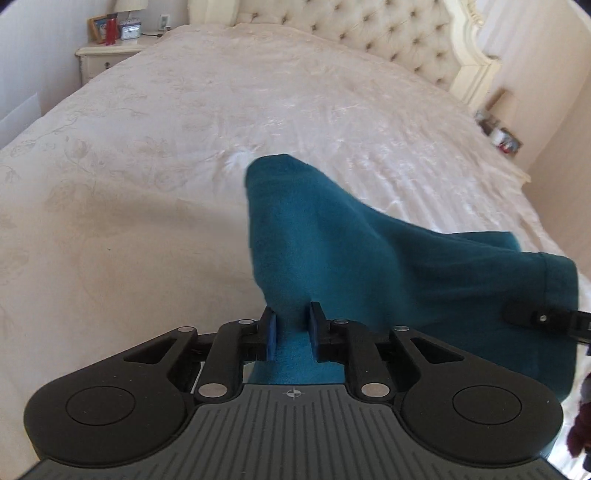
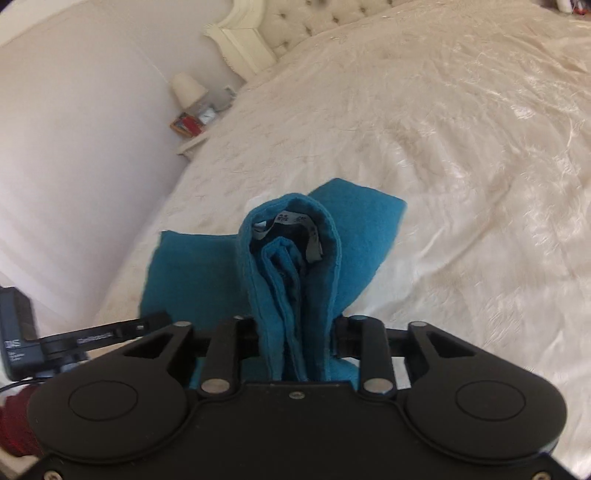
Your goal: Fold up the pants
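Observation:
Teal fleece pants [image 1: 354, 251] are held up above a cream bed. My left gripper [image 1: 291, 317] is shut on one bunched edge of the pants, with cloth squeezed between its blue pads. My right gripper [image 2: 295, 332] is shut on the waistband end of the pants [image 2: 291, 258], where layers stand folded between the fingers and a grey label shows inside. The right gripper's finger [image 1: 532, 315] shows at the right edge of the left wrist view, clamping the cloth's far corner. The pants hang stretched between both grippers.
The cream bedspread [image 1: 221, 129] spreads below, with a tufted headboard [image 1: 369, 26] behind. A nightstand [image 1: 107, 55] with a lamp, frame and red item stands at the far left corner. Another nightstand [image 2: 192, 125] with a lamp sits by the wall.

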